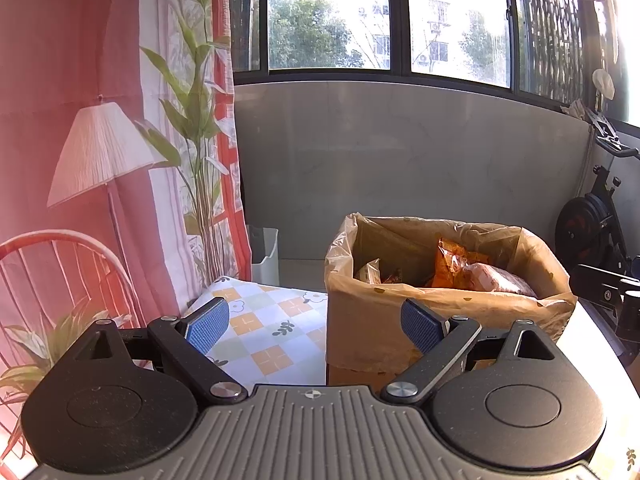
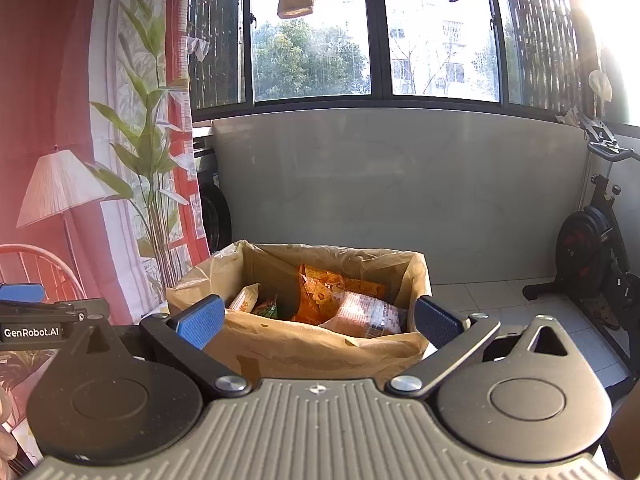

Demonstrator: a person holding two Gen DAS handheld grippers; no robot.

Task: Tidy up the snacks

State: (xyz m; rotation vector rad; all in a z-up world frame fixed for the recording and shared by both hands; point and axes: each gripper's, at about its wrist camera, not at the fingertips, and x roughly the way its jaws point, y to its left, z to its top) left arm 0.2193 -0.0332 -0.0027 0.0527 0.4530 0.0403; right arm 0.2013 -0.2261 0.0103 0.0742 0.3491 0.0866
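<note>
left gripper jaws spread, empty | right gripper jaws spread, empty | "GenRobot.AI" at 9 o'clock | snack packets in lined box, print unreadable

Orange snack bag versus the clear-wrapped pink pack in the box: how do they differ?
The orange snack bag stands upright toward the back of the lined box; the clear-wrapped pink pack lies on its side nearer the front right. The orange one looks crinkled and opaque, the pink one smooth and glossy. Both sit inside, touching each other, clear of either open tongs.
</note>
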